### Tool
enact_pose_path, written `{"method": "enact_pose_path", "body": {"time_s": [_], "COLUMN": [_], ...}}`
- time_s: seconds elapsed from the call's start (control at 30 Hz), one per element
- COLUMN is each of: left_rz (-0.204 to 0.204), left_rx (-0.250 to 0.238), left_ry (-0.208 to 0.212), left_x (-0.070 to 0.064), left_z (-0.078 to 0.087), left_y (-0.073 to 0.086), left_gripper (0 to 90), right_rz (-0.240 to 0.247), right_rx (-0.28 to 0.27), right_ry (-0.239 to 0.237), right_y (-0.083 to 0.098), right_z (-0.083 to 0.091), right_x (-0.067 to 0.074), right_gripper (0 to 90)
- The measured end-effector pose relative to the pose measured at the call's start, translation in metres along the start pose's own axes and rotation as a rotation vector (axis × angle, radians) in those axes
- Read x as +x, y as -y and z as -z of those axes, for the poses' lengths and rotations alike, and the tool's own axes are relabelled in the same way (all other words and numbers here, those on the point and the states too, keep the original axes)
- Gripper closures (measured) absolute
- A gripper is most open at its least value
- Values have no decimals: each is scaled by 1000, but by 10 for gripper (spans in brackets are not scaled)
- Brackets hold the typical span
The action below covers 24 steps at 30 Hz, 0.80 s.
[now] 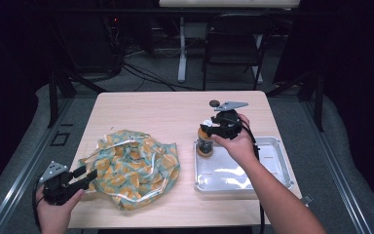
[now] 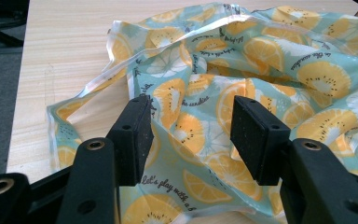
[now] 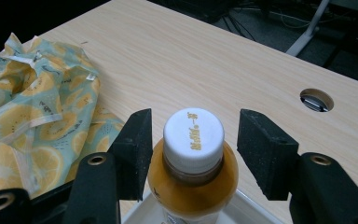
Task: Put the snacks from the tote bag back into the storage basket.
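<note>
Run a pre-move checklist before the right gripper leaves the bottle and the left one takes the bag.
1. Bottle upright in the tray: ok.
2. Right gripper pads clear of the bottle: ok; jaws stand apart on both sides of the white cap.
3. Bottle base fully inside the tray rim: cannot tell.
4. Left gripper open over the fruit-print bag: ok.
5. Bag mouth open enough to take the bottle: cannot tell.

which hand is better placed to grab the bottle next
Right: its tongs stand open on either side of the bottle at the tray. The left tongs are over at the fruit-print bag.
</note>
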<state>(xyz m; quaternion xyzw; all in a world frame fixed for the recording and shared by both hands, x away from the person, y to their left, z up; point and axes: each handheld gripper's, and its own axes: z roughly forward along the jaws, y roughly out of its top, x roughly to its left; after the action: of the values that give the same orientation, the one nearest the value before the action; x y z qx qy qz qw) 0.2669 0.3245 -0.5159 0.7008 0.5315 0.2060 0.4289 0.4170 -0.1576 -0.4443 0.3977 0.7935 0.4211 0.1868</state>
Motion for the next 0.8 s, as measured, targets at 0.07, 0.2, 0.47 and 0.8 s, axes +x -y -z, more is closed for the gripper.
{"method": "enact_pose_path", "body": {"time_s": [0.07,0.2,0.47,0.8], "left_rz": [-3,-1,1,3], "left_rx": [-1,-2,-2,-4], "left_ry": [0,0,-1,-3], "left_x": [0,0,0,1], "left_z": [0,0,0,1], "left_y": [0,0,0,0], "left_gripper": [485,485,485,485], "right_rz": [1,3,2,-21], "right_rx": [-7,-14,-9,-38], "right_ry": [2,3,6,2], "right_y": [0,-2,-3,2], "right_z": [4,10,20,44], "right_x": [0,1,2,12], "right_gripper": [450,447,444,445]}}
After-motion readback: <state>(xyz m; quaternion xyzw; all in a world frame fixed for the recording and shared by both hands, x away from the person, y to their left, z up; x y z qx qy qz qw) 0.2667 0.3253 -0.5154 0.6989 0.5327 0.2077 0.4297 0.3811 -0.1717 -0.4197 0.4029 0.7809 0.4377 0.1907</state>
